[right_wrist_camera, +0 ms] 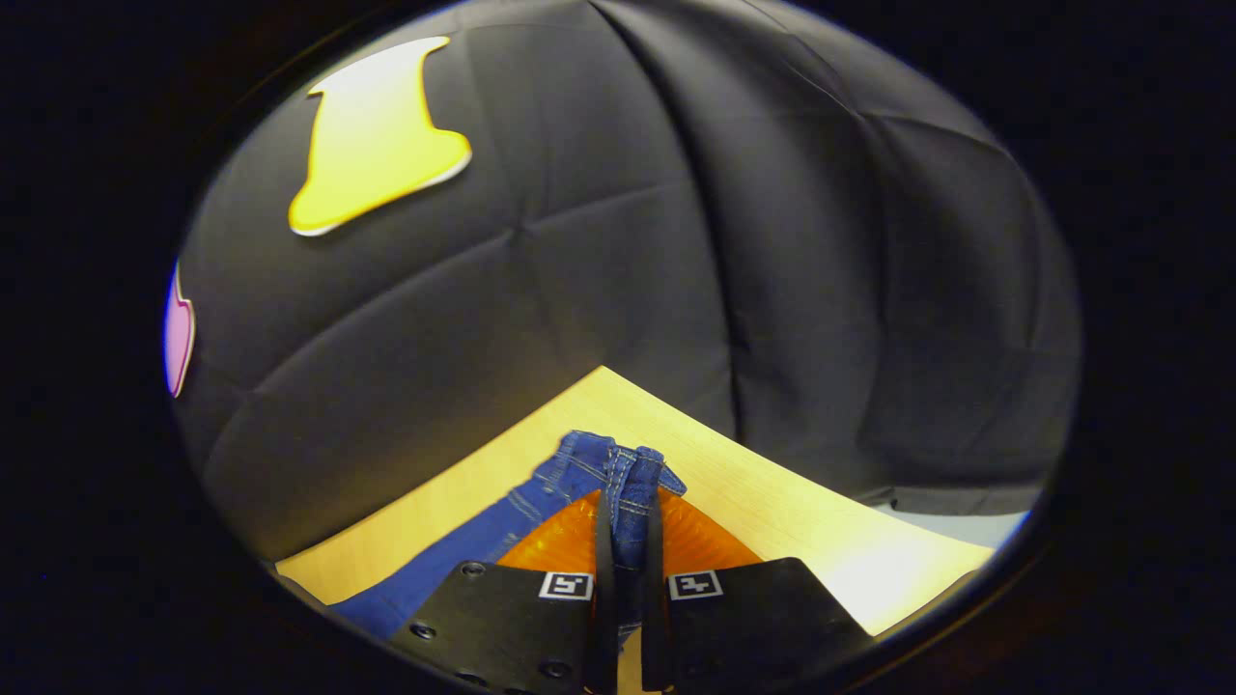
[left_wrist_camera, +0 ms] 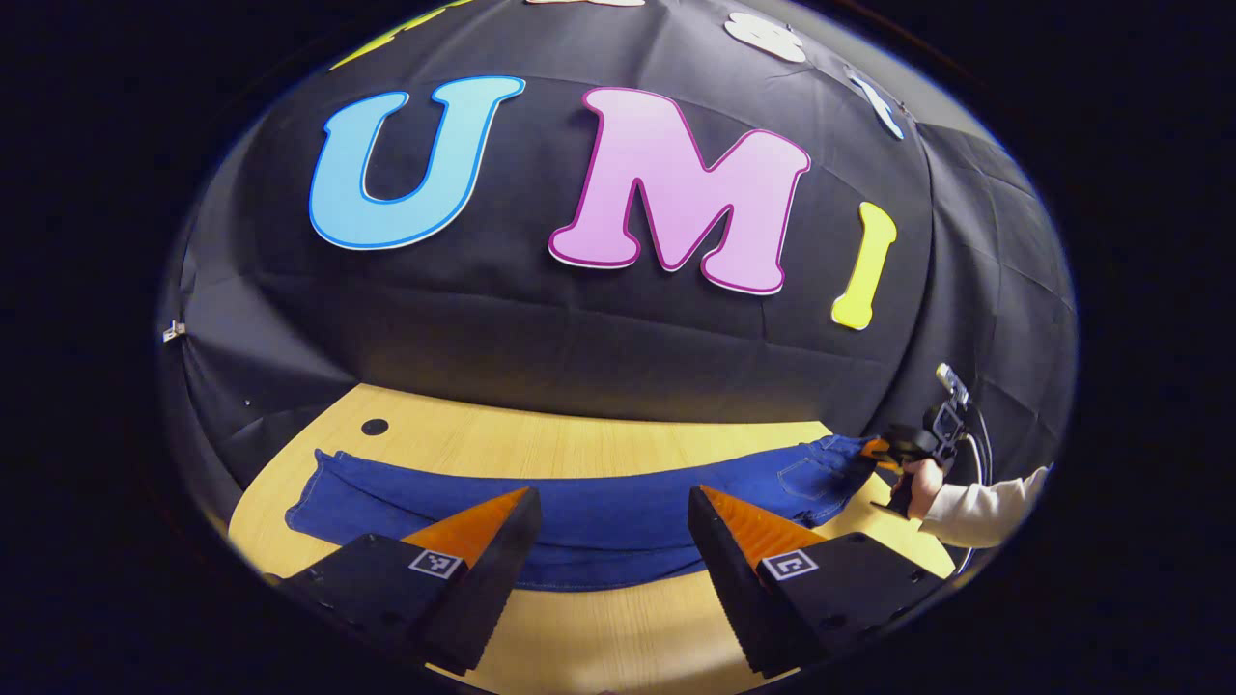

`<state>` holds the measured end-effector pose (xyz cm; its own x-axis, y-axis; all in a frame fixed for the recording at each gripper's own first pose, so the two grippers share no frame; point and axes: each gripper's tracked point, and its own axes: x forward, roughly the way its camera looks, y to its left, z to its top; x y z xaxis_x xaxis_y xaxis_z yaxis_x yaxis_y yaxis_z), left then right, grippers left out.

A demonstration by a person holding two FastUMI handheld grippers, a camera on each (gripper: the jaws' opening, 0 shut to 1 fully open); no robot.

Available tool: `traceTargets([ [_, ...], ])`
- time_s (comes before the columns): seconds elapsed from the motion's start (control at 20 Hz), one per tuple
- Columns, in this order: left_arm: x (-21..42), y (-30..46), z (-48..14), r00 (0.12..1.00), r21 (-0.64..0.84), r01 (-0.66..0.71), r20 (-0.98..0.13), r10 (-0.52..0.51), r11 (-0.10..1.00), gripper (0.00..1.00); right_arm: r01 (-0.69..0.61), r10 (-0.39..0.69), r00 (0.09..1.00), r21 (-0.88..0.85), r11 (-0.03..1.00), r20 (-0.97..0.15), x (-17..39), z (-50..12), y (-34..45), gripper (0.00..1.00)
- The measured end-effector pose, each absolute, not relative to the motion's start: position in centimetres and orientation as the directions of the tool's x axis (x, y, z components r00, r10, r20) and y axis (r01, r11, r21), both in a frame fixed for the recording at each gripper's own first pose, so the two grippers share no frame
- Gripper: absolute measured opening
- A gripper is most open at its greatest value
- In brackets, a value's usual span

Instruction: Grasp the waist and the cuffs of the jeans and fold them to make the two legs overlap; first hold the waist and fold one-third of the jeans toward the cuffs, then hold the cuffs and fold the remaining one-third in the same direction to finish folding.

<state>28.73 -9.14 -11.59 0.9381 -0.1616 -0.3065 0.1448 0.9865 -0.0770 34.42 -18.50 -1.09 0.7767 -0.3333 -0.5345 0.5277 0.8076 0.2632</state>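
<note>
While the left hand-held gripper (left_wrist_camera: 610,526) hangs with its two wedge-shaped, ribbed fingers spread wide apart and nothing between them, a pair of blue denim jeans (left_wrist_camera: 579,512) lies stretched lengthwise across the pale wood-grain worktop (left_wrist_camera: 589,446) just beyond its fingertips. Seen from the left gripper view, the jeans form a long, flat band with a stitched lower seam, the cuffs (left_wrist_camera: 314,487) off to that gripper's left and the waist (left_wrist_camera: 838,463), with a stitched back pocket, off to its right. A small dark round spot (left_wrist_camera: 375,426) marks the worktop beyond the cuff end. At the waist end, a hand (left_wrist_camera: 922,483) in a pale sleeve (left_wrist_camera: 985,510) holds the right hand-held gripper (left_wrist_camera: 884,452), whose tips meet the denim there.

From the right gripper view, the right hand-held gripper (right_wrist_camera: 628,507) has its fingers pressed together on a bunched fold of the waist (right_wrist_camera: 628,473), the thick, double-stitched denim rising in a crumpled ridge between and just past the tips. The rest of the jeans (right_wrist_camera: 463,550) trails away to that gripper's left along the smooth worktop (right_wrist_camera: 772,502), which ends in a corner ahead against creased black cloth.
</note>
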Motion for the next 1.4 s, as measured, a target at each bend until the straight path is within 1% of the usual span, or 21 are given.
traceTargets([
  [0.2,26.6,-8.8,-11.6,0.934,-0.087,0.159,-0.31,-0.178,0.983,0.96,0.409,-0.241,0.856,0.312,0.858,-0.458,36.9,4.1,-13.0,0.13],
  [0.35,24.8,-8.6,-11.7,0.929,-0.114,0.17,-0.312,-0.197,0.979,0.96,0.323,-0.152,0.894,0.369,0.871,-0.421,37.6,6.1,-7.5,0.13],
  [0.4,24.1,-8.7,-11.9,0.926,-0.119,0.18,-0.315,-0.209,0.977,0.96,0.293,-0.119,0.903,0.39,0.873,-0.412,37.7,6.5,-5.3,0.13],
  [0.55,22.4,-7.6,-12.8,0.925,-0.097,0.176,-0.324,-0.198,0.98,0.97,0.209,-0.011,0.916,0.455,0.865,-0.4,36.9,6.2,0.3,0.13],
  [0.65,21.6,-6.5,-13.6,0.925,-0.103,0.165,-0.328,-0.19,0.981,0.96,0.152,0.085,0.908,0.511,0.846,-0.411,36.5,5.6,5.2,0.13],
  [0.7,21.1,-5.8,-14.0,0.926,-0.111,0.156,-0.33,-0.185,0.981,0.96,0.133,0.123,0.898,0.527,0.839,-0.422,35.8,3.6,5.4,0.13],
  [0.8,20.2,-4.2,-14.8,0.927,-0.136,0.129,-0.335,-0.168,0.982,0.97,0.098,0.186,0.877,0.543,0.834,-0.443,33.6,2.3,9.5,0.13],
  [0.85,19.7,-3.2,-15.2,0.927,-0.148,0.112,-0.34,-0.157,0.983,0.96,0.079,0.221,0.862,0.553,0.829,-0.456,32.4,3.1,11.7,0.13],
  [0.9,19.2,-2.1,-15.7,0.927,-0.162,0.095,-0.344,-0.146,0.982,0.97,0.06,0.257,0.846,0.562,0.825,-0.467,31.8,2.6,13.4,0.13],
  [1.0,18.4,-0.1,-16.6,0.928,-0.185,0.056,-0.353,-0.12,0.981,0.97,0.025,0.331,0.805,0.585,0.811,-0.493,29.6,-0.4,17.4,0.13],
  [1.05,18.1,1.0,-17.1,0.929,-0.193,0.034,-0.356,-0.102,0.981,0.97,0.009,0.356,0.786,0.584,0.812,-0.506,28.4,-1.6,19.4,0.13],
  [1.15,18.0,3.4,-18.2,0.931,-0.216,-0.017,-0.36,-0.064,0.976,0.97,-0.01,0.358,0.764,0.545,0.839,-0.537,26.9,-4.7,22.1,0.13],
  [1.25,18.1,6.3,-19.2,0.933,-0.262,-0.084,-0.359,-0.016,0.961,0.97,-0.031,0.368,0.755,0.532,0.846,-0.542,25.8,-6.5,23.7,0.13],
  [1.3,18.2,7.4,-19.4,0.935,-0.286,-0.118,-0.354,0.009,0.951,0.97,-0.034,0.395,0.741,0.558,0.829,-0.543,25.4,-7.0,24.7,0.21],
  [1.35,18.4,8.9,-19.7,0.936,-0.306,-0.15,-0.35,0.035,0.94,0.97,-0.033,0.423,0.727,0.588,0.808,-0.54,24.3,-6.8,25.7,0.14],
  [1.4,18.8,10.5,-20.1,0.935,-0.315,-0.184,-0.347,0.067,0.931,0.97,-0.036,0.433,0.72,0.594,0.804,-0.542,23.9,-6.8,26.1,0.41],
])
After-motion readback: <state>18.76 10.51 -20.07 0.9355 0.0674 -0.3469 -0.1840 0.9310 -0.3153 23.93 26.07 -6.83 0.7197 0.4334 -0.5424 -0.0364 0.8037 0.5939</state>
